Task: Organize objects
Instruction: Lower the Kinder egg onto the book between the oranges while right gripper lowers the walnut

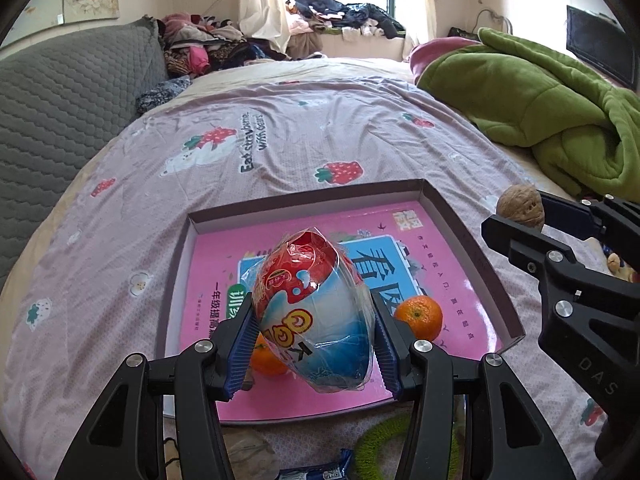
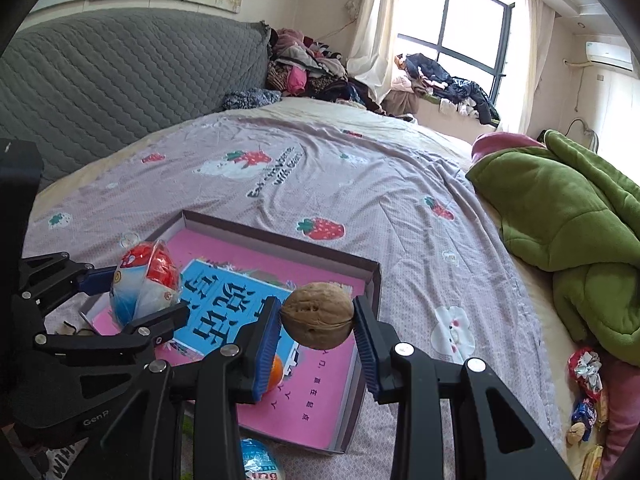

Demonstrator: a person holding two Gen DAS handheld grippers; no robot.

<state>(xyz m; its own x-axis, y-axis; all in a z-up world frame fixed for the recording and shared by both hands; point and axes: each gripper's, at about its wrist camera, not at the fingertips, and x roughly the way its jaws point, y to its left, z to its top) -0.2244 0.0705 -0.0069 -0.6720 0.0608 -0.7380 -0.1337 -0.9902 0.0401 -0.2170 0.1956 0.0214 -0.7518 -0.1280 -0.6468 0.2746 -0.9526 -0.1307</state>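
Observation:
A shallow cardboard box [image 1: 472, 248] [image 2: 372, 280] lies on the bed with a pink book [image 1: 448, 236] [image 2: 316, 396] flat inside it. Two oranges [image 1: 419, 316] rest on the book; one orange [image 2: 276, 372] shows behind the right gripper's finger. My left gripper [image 1: 316, 344] [image 2: 132, 300] is shut on a plastic-wrapped red, white and blue snack ball [image 1: 316, 312] [image 2: 144, 284], held over the box. My right gripper [image 2: 317, 320] [image 1: 520, 216] is shut on a brown walnut [image 2: 317, 315] [image 1: 520, 206], held above the box's right part.
A rumpled green blanket [image 1: 540, 100] [image 2: 568, 216] lies to the right. The grey quilted headboard [image 1: 60, 112] [image 2: 120, 76] stands at the left. Another wrapped snack ball [image 2: 260, 460], a green ring [image 1: 384, 436] and small packets [image 2: 584, 408] lie near the bed's front edge. Clothes are piled by the window.

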